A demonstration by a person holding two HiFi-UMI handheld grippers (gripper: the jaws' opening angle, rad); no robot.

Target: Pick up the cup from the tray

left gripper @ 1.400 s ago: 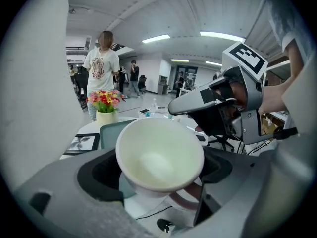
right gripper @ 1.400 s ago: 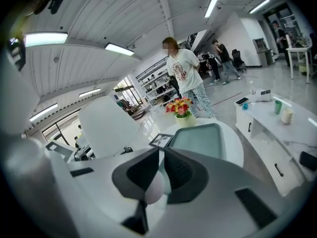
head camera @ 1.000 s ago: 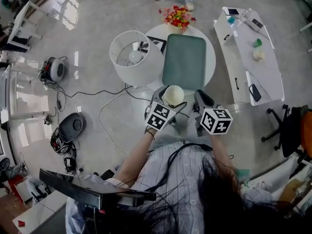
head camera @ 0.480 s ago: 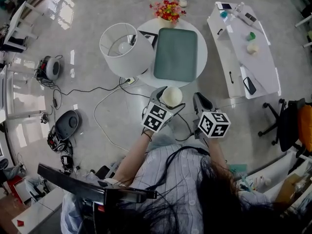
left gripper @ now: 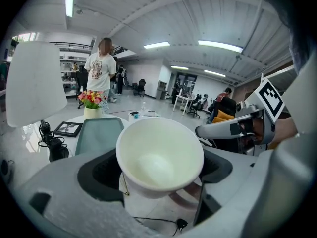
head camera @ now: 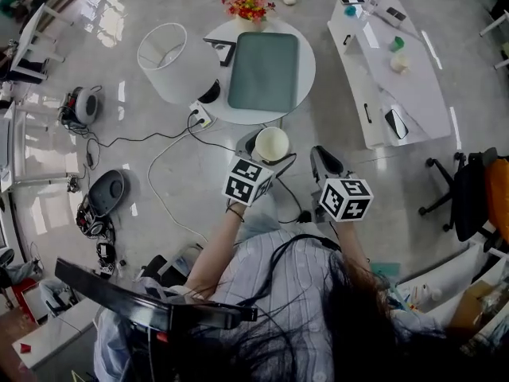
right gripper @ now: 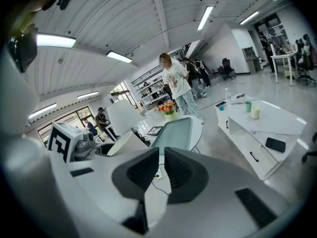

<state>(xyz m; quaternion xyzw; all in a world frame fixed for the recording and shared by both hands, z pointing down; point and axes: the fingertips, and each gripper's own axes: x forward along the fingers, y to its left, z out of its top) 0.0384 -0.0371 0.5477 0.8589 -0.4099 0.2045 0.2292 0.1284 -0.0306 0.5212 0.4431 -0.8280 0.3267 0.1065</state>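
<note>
A cream cup (head camera: 271, 144) is held in my left gripper (head camera: 262, 151), well back from the round white table (head camera: 306, 78) and over the floor. In the left gripper view the cup (left gripper: 159, 156) fills the space between the dark pads, mouth tilted toward the camera, empty inside. The grey-green tray (head camera: 263, 69) lies bare on the table; it also shows as tray (left gripper: 99, 135) and tray (right gripper: 175, 133). My right gripper (head camera: 321, 162) hangs beside the left, and its pads (right gripper: 183, 171) are nearly touching with nothing between them.
A white lamp shade (head camera: 169, 62), a framed picture (head camera: 219, 50) and a flower vase (head camera: 249, 5) stand on or by the round table. A power strip and cables (head camera: 199, 116) lie on the floor. A long white bench (head camera: 398, 66) with small items sits at right. A person stands beyond the table.
Both grippers and the held cup have drawn back from the round table; the table, tray and lamp now sit farther up and left in the head view.
</note>
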